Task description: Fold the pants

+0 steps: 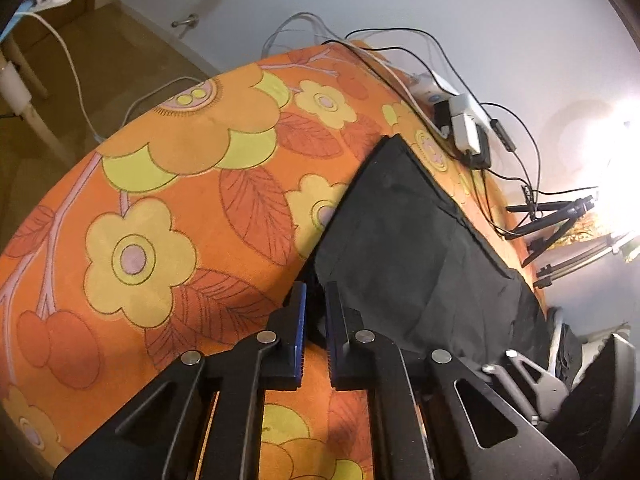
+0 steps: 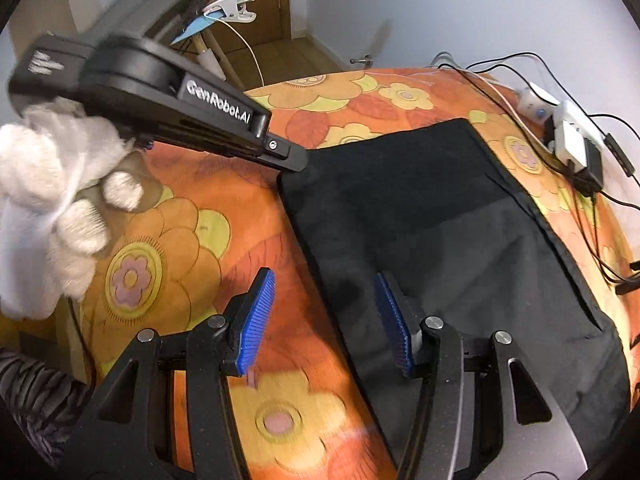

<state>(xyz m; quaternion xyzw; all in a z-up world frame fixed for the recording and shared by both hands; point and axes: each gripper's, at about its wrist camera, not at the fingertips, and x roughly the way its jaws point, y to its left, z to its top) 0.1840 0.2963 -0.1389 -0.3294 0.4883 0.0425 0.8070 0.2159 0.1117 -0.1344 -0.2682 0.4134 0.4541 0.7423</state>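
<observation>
Left gripper (image 1: 316, 300), jaws nearly closed, pinches the pants' (image 2: 460, 240) near-left corner on the floral cloth (image 2: 168, 264); right gripper (image 2: 324, 312) gapes wide over their left edge; cables (image 2: 580, 152) along the far-right edge.

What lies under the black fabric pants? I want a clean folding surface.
The orange flowered cloth runs under the black fabric pants on both sides. Anything directly beneath them is covered.

An orange floral-covered surface (image 2: 172, 248) carries black pants (image 2: 460, 232), chargers (image 2: 572, 144) and cables (image 2: 600, 240).
</observation>
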